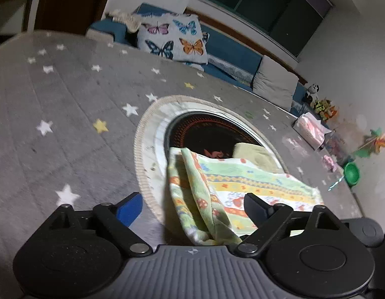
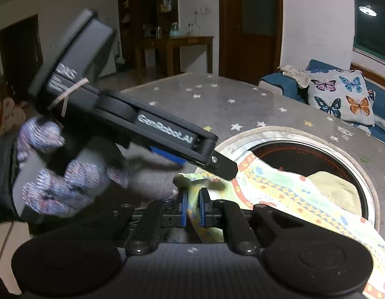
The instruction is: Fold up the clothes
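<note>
Right hand-held gripper (image 2: 192,205) pinches patterned cloth (image 2: 279,186), its lower edge cut off.

Blue sofa (image 1: 232,49), butterfly cushion (image 1: 172,38), dark window (image 1: 267,7), white walls.

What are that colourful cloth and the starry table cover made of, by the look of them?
Cloth: probably soft cotton towelling, matte; it drapes in limp folds with a nubby surface. Table cover: looks like felt or short-pile fabric, dull grey with printed stars; blur leaves it open.
</note>
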Demonstrator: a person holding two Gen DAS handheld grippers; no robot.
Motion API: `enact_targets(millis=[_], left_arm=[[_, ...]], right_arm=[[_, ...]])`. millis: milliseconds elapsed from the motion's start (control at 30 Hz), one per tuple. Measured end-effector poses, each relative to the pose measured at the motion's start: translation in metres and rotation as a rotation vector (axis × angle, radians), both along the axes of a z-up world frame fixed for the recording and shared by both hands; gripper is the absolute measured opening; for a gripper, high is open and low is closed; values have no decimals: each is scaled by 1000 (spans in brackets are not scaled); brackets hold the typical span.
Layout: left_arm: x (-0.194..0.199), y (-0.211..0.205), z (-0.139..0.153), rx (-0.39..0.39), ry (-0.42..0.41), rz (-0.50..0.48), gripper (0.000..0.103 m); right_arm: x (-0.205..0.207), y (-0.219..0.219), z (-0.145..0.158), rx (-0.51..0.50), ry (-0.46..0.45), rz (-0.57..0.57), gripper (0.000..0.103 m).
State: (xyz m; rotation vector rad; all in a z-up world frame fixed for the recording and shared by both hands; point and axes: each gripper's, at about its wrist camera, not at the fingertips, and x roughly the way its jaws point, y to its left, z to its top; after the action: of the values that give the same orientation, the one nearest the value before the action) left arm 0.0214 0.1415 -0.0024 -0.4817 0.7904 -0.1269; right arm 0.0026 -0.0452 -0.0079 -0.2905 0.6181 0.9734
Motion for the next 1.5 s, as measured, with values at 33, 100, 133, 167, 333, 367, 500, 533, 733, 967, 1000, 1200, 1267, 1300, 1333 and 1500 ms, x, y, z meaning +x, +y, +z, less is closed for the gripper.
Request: enact_targets(millis=[33,100,133,167,333,367,500,533,733,967,1000,1200,1267,1300,1333,1500], left_arm=[[3,0,-2,-27,15,3,82],[8,-1,-6,-79,43,0,73],[10,-2,-8,-96,52,-1,67],[12,-3,-10,-108,61,0,64],[13,-4,-19,-153,94,6,26],[12,-4,-20,-154,95,8,24],[11,-3,-21,-138,96,13,13],[10,-4,-21,-133,95,12,12],[10,-7,-21,-101,86,7,12],[10,-8,-22,-85,90,11,13],[10,-8,-21,-82,90,10,13],[12,-12,-20,-46,87,4,13],[13,-13,-19,-39,88,4,13],[13,-13,-19,-38,88,4,13],[14,-13,-19,-36,87,3,13],[14,-13,-20,-29,85,0,13]], right_arm=[[-1,-3,2,9,1,-3,9],[-2,-8,6,25,2,-8,8],[-3,-10,7,33,3,-10,8],[-5,-12,8,38,3,-9,8],[-7,-15,7,50,12,9,8],[-7,-16,7,52,15,12,8],[-3,-25,8,72,33,-3,10],[-2,-31,9,77,35,-18,10],[24,-87,1,52,41,-237,11],[71,-155,-22,7,71,-506,11],[76,-162,-25,-1,73,-532,11],[88,-194,-24,17,71,-639,28],[97,-203,-25,34,89,-662,31],[101,-208,-26,51,112,-675,32],[105,-214,-26,70,138,-683,33],[121,-223,-32,136,244,-664,40]])
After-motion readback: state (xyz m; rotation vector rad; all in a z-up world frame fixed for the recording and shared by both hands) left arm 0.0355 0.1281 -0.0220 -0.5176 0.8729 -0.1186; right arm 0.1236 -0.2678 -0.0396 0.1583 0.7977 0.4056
